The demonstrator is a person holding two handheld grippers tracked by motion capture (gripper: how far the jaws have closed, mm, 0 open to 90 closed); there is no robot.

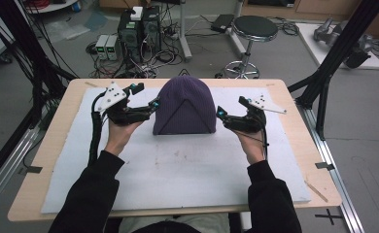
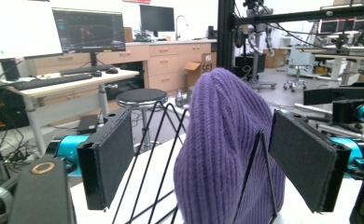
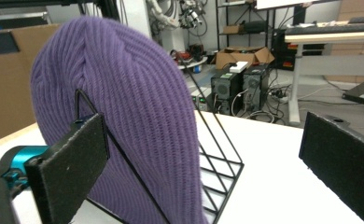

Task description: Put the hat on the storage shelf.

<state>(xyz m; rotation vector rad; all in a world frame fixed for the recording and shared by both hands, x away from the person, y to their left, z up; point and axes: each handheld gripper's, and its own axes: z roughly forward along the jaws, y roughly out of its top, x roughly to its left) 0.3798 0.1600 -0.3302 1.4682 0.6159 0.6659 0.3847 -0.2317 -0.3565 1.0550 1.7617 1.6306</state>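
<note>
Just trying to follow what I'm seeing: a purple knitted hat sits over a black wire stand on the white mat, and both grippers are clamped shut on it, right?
Not quite. The purple knitted hat does sit over the black wire stand on the white mat, but the left gripper and right gripper are open beside it, as both gripper views show.

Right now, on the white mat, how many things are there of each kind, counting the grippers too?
Purple ribbed knit beanie: 1
Black wire rack under the beanie: 1
Black two-jaw grippers, left gripper and right gripper, both open: 2
Total: 4
</note>
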